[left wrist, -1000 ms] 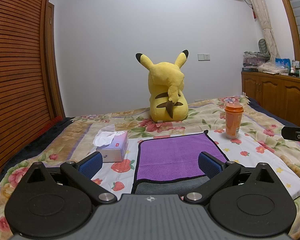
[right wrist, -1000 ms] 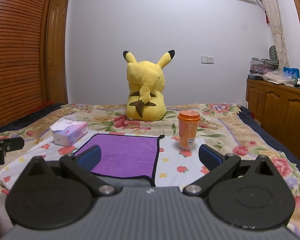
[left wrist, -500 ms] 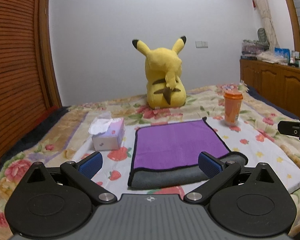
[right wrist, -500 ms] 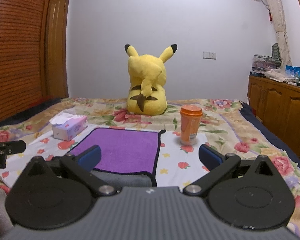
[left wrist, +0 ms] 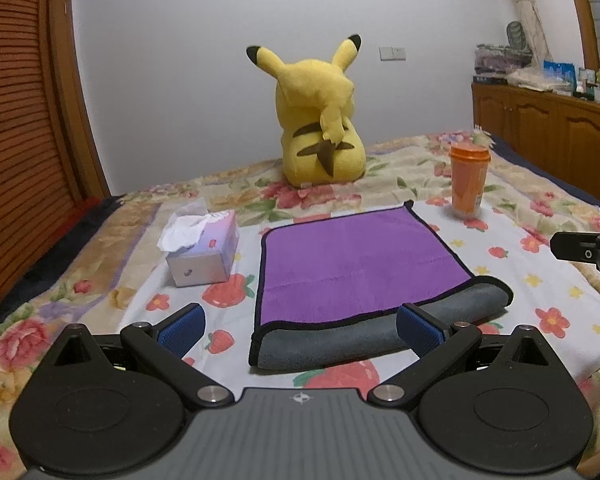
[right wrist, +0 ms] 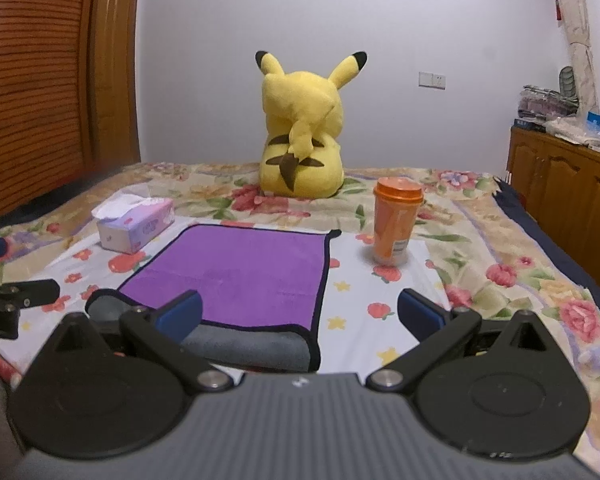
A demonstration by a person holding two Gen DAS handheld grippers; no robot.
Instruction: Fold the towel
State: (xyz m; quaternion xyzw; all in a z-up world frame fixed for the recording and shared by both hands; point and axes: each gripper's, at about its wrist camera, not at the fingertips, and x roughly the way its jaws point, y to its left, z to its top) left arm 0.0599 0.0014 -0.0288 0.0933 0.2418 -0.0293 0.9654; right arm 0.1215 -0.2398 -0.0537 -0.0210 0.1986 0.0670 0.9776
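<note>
A purple towel (left wrist: 352,264) with black trim and a grey underside lies folded on the bed, its grey fold at the near edge. It also shows in the right wrist view (right wrist: 240,276). My left gripper (left wrist: 300,330) is open and empty, held above the towel's near edge. My right gripper (right wrist: 300,316) is open and empty, above the towel's near right corner. The right gripper's fingertip (left wrist: 580,250) shows at the right edge of the left wrist view, and the left gripper's fingertip (right wrist: 20,292) at the left edge of the right wrist view.
A tissue box (left wrist: 202,250) stands left of the towel. An orange cup (left wrist: 469,180) stands to its far right. A yellow plush toy (left wrist: 320,120) sits behind. The bed has a floral cover (right wrist: 500,272). Wooden cabinets (left wrist: 548,140) line the right wall.
Both grippers have risen and tilted down a little, so the towel's grey near fold now shows fully. The towel lies still. Both grippers stay open.
</note>
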